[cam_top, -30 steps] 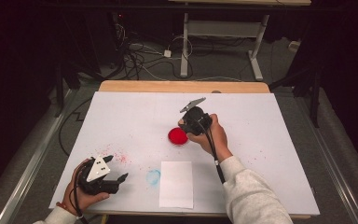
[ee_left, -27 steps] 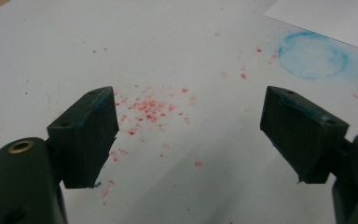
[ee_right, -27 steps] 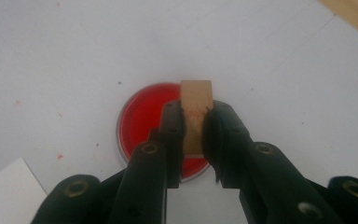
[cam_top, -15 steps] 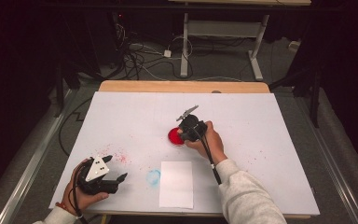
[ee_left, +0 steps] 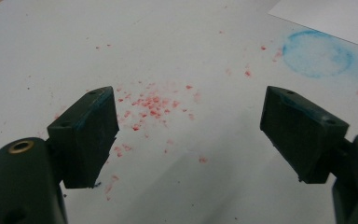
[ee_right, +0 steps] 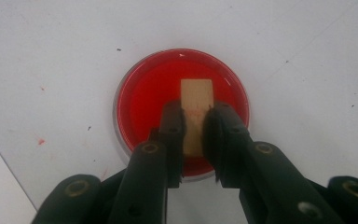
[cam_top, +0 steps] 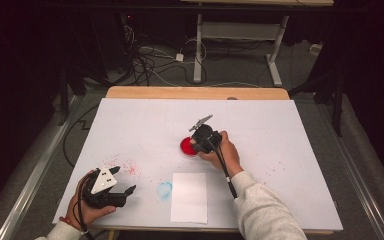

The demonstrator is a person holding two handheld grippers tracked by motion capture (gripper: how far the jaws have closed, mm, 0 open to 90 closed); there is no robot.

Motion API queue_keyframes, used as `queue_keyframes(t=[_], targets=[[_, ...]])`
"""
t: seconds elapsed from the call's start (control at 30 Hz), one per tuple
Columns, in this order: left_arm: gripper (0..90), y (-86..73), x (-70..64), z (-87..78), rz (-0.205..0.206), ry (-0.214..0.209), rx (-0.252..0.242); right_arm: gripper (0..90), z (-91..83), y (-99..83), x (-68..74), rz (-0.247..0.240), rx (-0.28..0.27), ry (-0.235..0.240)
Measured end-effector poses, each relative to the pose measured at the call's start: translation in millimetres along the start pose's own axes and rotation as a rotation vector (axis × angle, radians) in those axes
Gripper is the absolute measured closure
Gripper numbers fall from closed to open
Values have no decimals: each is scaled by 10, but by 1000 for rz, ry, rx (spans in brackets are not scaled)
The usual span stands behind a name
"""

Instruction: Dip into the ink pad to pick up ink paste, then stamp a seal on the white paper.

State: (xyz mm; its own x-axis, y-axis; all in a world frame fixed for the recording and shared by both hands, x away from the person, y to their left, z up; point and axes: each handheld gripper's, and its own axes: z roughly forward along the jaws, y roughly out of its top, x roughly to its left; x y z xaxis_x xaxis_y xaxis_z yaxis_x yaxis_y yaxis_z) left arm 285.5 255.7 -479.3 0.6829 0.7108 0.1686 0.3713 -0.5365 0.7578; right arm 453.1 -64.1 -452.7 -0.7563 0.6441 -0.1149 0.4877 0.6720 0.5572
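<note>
Wooden block clamped in right gripper fingers, over the red paint dish mid-bench; left gripper fingers spread wide, holding nothing, near front-left bench corner.

Right gripper, arm extended forward at centre, points downward with fingers closed tight. Left gripper, held low at the near left, has fingers spread wide.
</note>
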Motion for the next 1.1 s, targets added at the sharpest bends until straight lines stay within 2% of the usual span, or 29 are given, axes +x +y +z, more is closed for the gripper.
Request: queue_keyframes(t=[0.27,0.53,0.67,1.1], targets=[[182,13,-8,3,8,-3,2,764,7,-6,10,-10,-7,-9],[182,11,-11,15,8,-5,4,763,-22,-18,-1,9,-17,4],[182,11,-6,22,7,-3,8,763,-128,-22,-3,10,-72,14],[185,11,-39,14,17,8,12,762,-522,-103,-29,3,-195,18]])
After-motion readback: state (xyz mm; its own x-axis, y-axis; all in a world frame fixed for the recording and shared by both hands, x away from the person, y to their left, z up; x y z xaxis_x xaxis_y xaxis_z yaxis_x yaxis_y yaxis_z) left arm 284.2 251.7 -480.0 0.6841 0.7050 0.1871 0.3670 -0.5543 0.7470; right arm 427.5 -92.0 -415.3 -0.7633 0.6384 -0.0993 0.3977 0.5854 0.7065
